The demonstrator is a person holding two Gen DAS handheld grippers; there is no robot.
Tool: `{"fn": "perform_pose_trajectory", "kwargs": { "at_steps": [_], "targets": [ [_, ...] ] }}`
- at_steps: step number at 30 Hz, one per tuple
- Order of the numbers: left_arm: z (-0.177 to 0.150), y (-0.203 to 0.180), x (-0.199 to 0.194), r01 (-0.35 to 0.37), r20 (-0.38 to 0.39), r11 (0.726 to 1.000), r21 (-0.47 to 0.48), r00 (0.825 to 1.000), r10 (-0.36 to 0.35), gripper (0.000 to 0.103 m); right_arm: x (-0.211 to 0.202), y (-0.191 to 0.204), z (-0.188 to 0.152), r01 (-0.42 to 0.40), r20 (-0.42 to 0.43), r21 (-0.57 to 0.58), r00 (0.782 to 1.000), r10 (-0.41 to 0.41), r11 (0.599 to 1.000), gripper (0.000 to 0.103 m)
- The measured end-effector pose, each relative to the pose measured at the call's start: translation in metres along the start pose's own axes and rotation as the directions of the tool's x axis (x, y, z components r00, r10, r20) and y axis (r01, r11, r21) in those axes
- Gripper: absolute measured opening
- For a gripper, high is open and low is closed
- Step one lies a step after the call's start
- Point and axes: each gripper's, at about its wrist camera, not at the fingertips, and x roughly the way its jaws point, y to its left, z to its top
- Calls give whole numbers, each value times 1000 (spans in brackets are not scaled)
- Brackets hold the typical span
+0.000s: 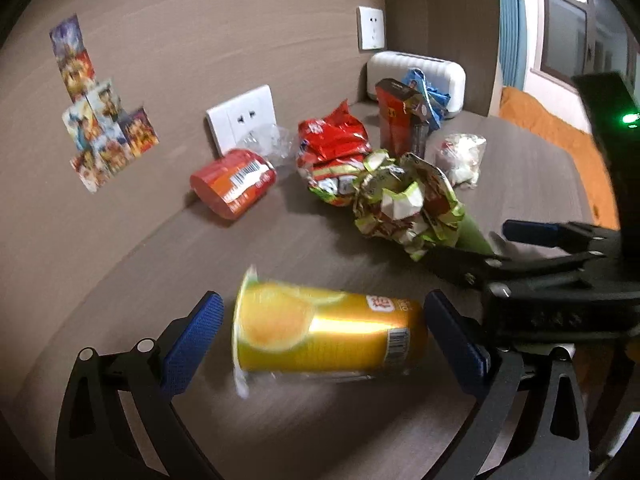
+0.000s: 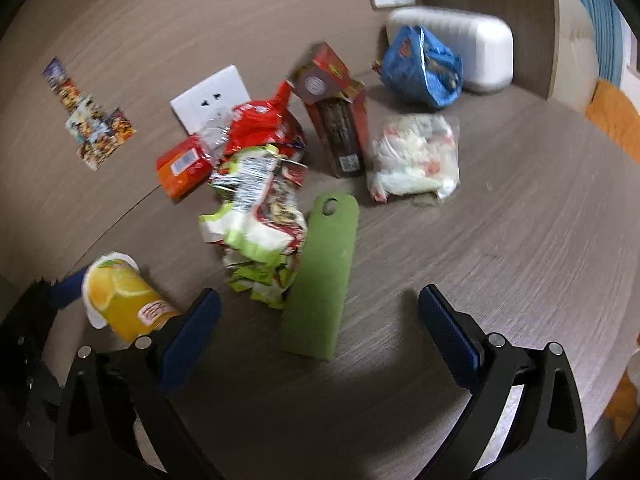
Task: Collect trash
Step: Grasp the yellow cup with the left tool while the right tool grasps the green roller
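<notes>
Yellow is what fills your left gripper (image 1: pixel 322 334): a yellow snack cup (image 1: pixel 328 334) lies on its side between the blue pads (image 1: pixel 192 344), jaws spread wide, the cup's base touching or just off the right pad, its rim clear of the left one. Your right gripper (image 2: pixel 318 332) hangs wide too, nothing between its jaws, with a flat green card (image 2: pixel 322 280) on the wood-grain surface (image 2: pixel 500 248) just ahead. Beside that card sits a crumpled green-and-white wrapper (image 2: pixel 256 232), and behind it a red wrapper (image 2: pixel 264 124), an orange-red cup (image 2: pixel 182 168) on its side, a red carton (image 2: pixel 340 120), a clear bag of white scraps (image 2: pixel 414 158) and a blue bag (image 2: pixel 422 66) against a white ribbed box (image 2: pixel 480 44).
</notes>
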Motion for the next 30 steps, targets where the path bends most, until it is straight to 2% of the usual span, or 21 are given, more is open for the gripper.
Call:
{"fn": "perform_pose_trajectory", "kwargs": {
  "at_steps": [2, 3, 5, 6, 11, 12, 14, 16, 18, 24, 30],
  "targets": [
    [-2, -3, 1, 17, -7, 1000, 0, 1000, -17, 99, 1, 1, 2, 14, 2, -18, 1000, -14, 1000, 96],
    [-4, -5, 1, 15, -8, 1000, 6, 1000, -14, 99, 2, 3, 2, 31, 4, -41, 1000, -31, 999, 87],
    [-7, -11, 8, 4, -33, 999, 41, 999, -2, 99, 3, 10, 1, 68, 6, -108, 998, -68, 992, 76],
    [-9, -13, 11, -2, -41, 998, 56, 999, 4, 99, 4, 13, -1, 78, 10, -138, 997, -78, 987, 66],
    [-9, -15, 17, -21, -20, 995, 98, 1000, 23, 99, 3, 17, -5, 89, 25, -177, 996, -86, 980, 36],
    [-6, -13, 16, -22, -3, 995, 96, 1000, 22, 98, 2, 17, -6, 92, 26, -176, 996, -88, 980, 35],
    [0, -11, 14, 21, 16, 996, 91, 1000, -23, 89, 1, 16, -7, 90, 27, -166, 996, -87, 982, 34],
    [4, -11, 15, 50, 8, 994, 93, 999, -51, 54, -2, 15, -8, 92, 25, -158, 996, -89, 983, 32],
    [3, -11, 16, 76, -6, 993, 91, 997, -75, 41, -2, 17, -8, 95, 25, -157, 995, -93, 983, 31],
    [1, -14, 8, 84, 1, 992, 96, 996, -84, 41, -12, 12, -13, 116, 33, -146, 993, -112, 983, 31],
    [9, -17, -14, 75, 34, 993, 95, 996, -78, 41, -43, 8, -14, 127, 78, -135, 990, -117, 983, 29]
  ]
}}
